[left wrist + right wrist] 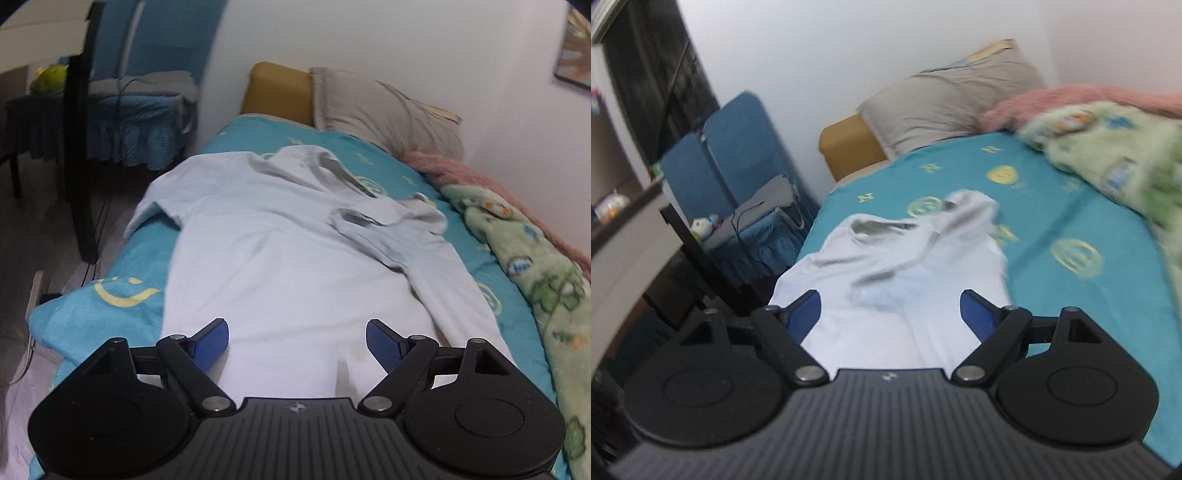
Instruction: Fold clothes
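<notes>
A pale blue long-sleeved garment (273,251) lies spread on the teal bed cover (122,266), collar toward the pillow. Its right sleeve (399,229) is folded in over the chest, and its left sleeve (155,199) lies out near the bed's left edge. My left gripper (297,345) hovers over the hem end, open, with nothing between its blue pads (210,345). In the right wrist view the same garment (908,266) lies below my right gripper (891,317), which is open and holds nothing. That view is blurred.
A grey pillow (384,110) and a tan headboard (277,92) stand at the far end. A green patterned blanket (535,266) and a pink one (454,170) are bunched along the wall side. Left of the bed are a blue-covered chair (140,122) and a dark table leg (79,155).
</notes>
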`<state>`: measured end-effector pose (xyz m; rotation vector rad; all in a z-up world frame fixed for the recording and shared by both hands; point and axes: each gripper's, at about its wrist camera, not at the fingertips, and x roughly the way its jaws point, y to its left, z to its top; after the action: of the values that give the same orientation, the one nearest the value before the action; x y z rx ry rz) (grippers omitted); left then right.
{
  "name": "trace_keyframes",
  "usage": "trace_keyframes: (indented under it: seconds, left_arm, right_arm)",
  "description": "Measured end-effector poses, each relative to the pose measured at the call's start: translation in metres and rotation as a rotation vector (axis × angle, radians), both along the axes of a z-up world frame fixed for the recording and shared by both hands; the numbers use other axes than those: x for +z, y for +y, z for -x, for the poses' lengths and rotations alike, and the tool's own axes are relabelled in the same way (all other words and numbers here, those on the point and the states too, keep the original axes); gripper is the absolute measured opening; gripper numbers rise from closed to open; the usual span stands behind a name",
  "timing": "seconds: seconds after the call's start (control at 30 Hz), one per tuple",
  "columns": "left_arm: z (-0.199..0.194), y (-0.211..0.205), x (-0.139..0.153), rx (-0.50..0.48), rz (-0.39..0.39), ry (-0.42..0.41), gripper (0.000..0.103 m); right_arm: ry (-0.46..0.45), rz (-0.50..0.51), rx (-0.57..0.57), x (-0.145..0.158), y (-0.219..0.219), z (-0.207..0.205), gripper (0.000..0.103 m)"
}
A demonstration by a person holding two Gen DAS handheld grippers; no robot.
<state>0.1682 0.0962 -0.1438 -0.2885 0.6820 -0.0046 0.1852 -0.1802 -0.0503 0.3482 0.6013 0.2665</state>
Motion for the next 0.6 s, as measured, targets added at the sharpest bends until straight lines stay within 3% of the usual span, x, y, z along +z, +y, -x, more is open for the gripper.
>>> trace_keyframes:
  seconds: [0.2, 0.3, 0.4, 0.6]
  left_arm:
    - [0.036, -0.046, 0.012, -0.198, -0.022, 0.009, 0.076]
    - [0.05, -0.071, 0.013, -0.306, -0.004, 0.027, 0.071]
    - [0.06, -0.097, 0.012, -0.408, 0.023, 0.043, 0.063]
    - [0.069, -0.146, -0.003, -0.6, 0.066, 0.09, 0.037]
  right_arm:
    - [-0.061, -0.149, -0.133, 0.002, -0.058, 0.094, 0.084]
    - [-0.042, -0.211, -0.169, -0.004, -0.077, 0.107, 0.085]
    - [-0.058, -0.204, -0.17, -0.005, -0.083, 0.105, 0.085]
    - [-0.065, -0.223, -0.129, -0.012, -0.092, 0.111, 0.085]
